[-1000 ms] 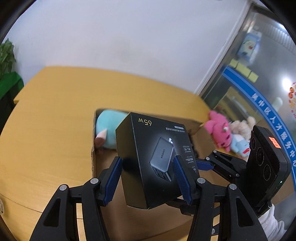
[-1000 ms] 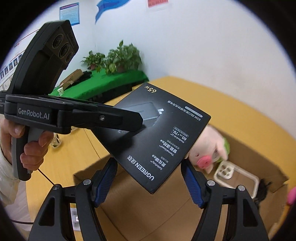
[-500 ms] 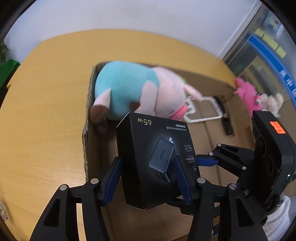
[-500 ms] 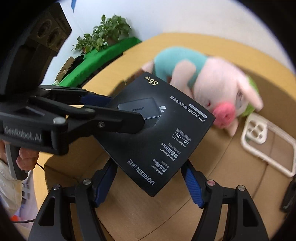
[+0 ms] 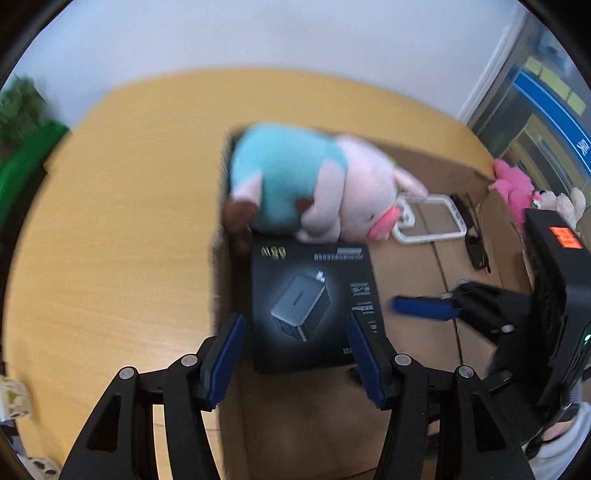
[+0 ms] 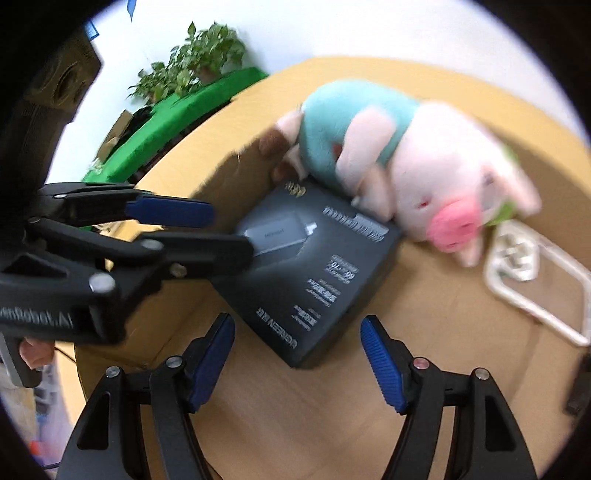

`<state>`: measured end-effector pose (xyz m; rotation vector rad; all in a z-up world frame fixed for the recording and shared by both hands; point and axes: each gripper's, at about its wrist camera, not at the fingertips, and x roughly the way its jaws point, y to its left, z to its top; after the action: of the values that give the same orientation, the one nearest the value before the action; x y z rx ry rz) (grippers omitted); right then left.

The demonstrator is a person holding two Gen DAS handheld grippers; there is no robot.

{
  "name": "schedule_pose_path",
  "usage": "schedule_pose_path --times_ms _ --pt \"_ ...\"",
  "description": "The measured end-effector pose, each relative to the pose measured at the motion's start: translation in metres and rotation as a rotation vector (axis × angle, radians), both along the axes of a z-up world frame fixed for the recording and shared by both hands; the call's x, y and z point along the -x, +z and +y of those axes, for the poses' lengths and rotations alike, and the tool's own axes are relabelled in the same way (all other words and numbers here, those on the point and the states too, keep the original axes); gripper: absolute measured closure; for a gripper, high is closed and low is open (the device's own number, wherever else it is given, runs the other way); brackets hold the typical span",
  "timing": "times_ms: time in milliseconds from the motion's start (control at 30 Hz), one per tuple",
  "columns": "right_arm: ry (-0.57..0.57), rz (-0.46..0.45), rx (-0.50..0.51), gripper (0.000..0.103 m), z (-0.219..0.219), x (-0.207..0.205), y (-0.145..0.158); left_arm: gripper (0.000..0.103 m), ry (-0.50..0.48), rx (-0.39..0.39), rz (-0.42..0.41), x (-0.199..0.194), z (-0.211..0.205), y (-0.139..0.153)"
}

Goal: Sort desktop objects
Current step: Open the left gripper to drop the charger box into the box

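Now, left wrist view: left gripper [image 5: 295, 354] spread, charger box [image 5: 312, 306] lying loose between its fingers at 6 o'clock of plush pig [image 5: 314, 188], inside cardboard box [image 5: 436, 173].
Right wrist view: right gripper [image 6: 297, 358] spread; charger box [image 6: 314, 269] at 12 o'clock, touching the plush pig [image 6: 406, 162].

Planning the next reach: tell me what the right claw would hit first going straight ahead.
Likely the black charger box, lying in the cardboard box directly ahead of the open right claw. Depth is unclear.

Potted plants [image 6: 192, 62] on green surface [image 6: 177, 118], white wall [image 5: 277, 33], blue-striped glass partition [image 5: 546, 96]
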<state>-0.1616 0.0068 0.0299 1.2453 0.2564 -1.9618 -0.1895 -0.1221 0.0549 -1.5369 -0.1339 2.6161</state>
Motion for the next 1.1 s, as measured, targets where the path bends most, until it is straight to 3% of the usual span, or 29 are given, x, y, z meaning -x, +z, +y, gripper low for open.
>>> schedule_pose_path --times_ms 100,167,267,367,433,600,1100 --pt "-0.105 0.227 -0.056 0.029 0.021 -0.030 0.038 0.032 0.011 0.022 0.154 -0.039 0.005 0.033" --pt "-0.191 0.300 -0.027 0.022 0.047 -0.056 0.054 0.021 0.016 0.026 0.266 -0.069 0.013 0.054" --pt "-0.282 0.323 0.051 0.022 0.078 -0.089 0.068 0.007 0.027 0.038 0.423 -0.116 0.029 0.077" --pt "-0.378 0.358 0.075 0.022 0.099 -0.110 0.072 0.002 0.049 0.034 0.512 -0.143 0.045 0.085" --pt "-0.424 0.379 0.065 0.022 0.127 -0.122 0.081 0.002 0.048 0.027 0.542 -0.155 0.057 0.086" --pt "-0.461 0.413 0.041 0.022 0.147 -0.136 0.085 0.002 0.032 -0.018 0.548 -0.166 0.080 0.086" --pt "-0.435 0.444 0.071 0.022 0.156 -0.156 0.091 0.002 0.042 0.007 0.530 -0.199 0.091 0.081"
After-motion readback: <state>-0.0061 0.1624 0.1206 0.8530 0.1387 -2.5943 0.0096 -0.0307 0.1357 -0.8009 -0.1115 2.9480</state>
